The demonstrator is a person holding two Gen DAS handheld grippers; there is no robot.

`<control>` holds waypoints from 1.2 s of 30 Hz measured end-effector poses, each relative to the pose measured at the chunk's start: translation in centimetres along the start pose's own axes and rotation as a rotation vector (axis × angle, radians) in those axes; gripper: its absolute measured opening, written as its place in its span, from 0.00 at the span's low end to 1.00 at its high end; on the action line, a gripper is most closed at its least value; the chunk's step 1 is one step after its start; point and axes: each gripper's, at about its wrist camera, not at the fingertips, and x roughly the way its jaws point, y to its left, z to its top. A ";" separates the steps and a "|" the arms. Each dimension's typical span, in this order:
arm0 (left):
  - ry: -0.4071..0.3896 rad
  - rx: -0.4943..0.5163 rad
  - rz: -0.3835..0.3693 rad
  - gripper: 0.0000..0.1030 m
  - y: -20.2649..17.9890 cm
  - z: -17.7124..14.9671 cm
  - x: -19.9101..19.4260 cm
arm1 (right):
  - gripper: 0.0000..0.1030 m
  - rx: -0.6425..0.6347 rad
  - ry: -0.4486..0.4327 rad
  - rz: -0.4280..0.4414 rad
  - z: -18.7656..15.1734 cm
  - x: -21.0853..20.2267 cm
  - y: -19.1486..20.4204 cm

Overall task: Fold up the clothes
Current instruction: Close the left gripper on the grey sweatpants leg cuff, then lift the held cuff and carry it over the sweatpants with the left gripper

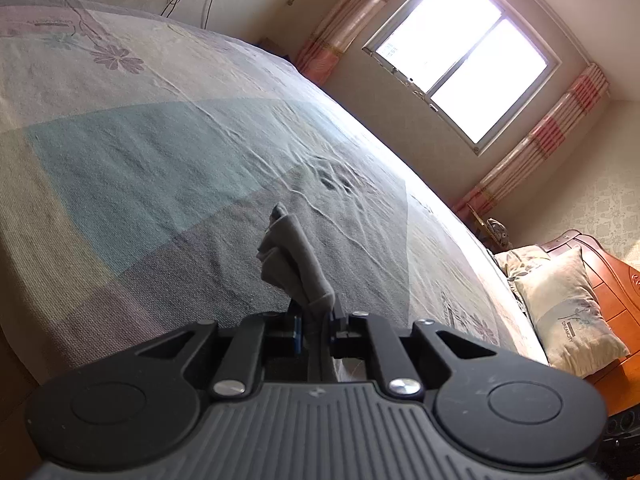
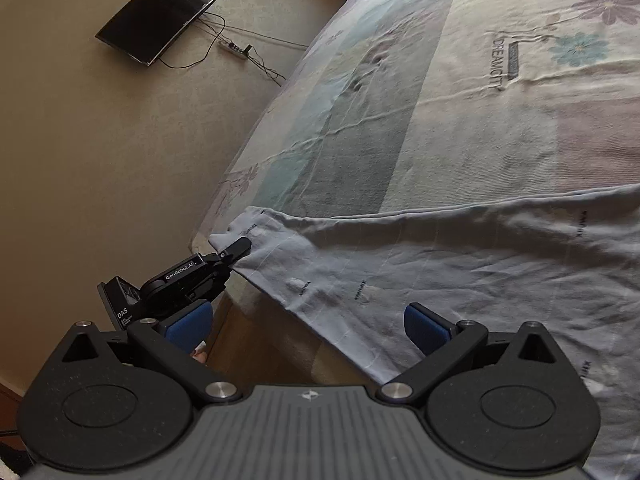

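Left tool (image 2: 239, 247) (marked "GenRobot.AI") pinches garment (image 2: 400, 264); bedsheet (image 2: 460, 100) reads "DREAMCITY".

A pale grey garment (image 2: 420, 264) with thin stripes and small dark lettering lies spread along the bed's near edge; one bunched corner is pinched in my left gripper (image 1: 316, 320).

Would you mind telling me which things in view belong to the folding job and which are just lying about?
Part of the job:
- light grey garment, spread on the bed
- left hand-held gripper, shut on the garment's corner
- right hand-held gripper, open
- bed, the work surface

Just lying about:
- pillow
- television
- power strip
- curtains
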 end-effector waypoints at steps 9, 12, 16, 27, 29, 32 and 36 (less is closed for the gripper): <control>-0.032 0.022 -0.064 0.09 -0.4 -0.2 -0.6 | 1.00 0.242 0.141 0.128 2.1 11.7 0.8; -0.034 0.016 -0.076 0.09 -0.1 -0.5 -0.6 | 1.00 0.255 0.145 0.099 1.9 13.4 1.1; -0.034 -0.013 -0.089 0.09 0.6 -0.9 -0.5 | 1.00 0.283 0.163 0.065 1.2 15.2 1.5; -0.043 -0.031 -0.117 0.09 1.1 -1.3 -0.8 | 1.00 0.310 0.076 -0.001 3.8 13.6 1.3; -0.044 -0.031 -0.123 0.09 1.0 -1.3 -0.8 | 1.00 0.310 0.060 -0.011 4.4 13.5 1.2; -0.042 -0.034 -0.132 0.09 0.9 -1.4 -0.9 | 1.00 0.299 0.043 -0.026 5.0 13.6 1.1; -0.041 -0.027 -0.141 0.09 0.6 -1.5 -1.1 | 1.00 0.285 0.020 -0.046 5.9 13.8 0.8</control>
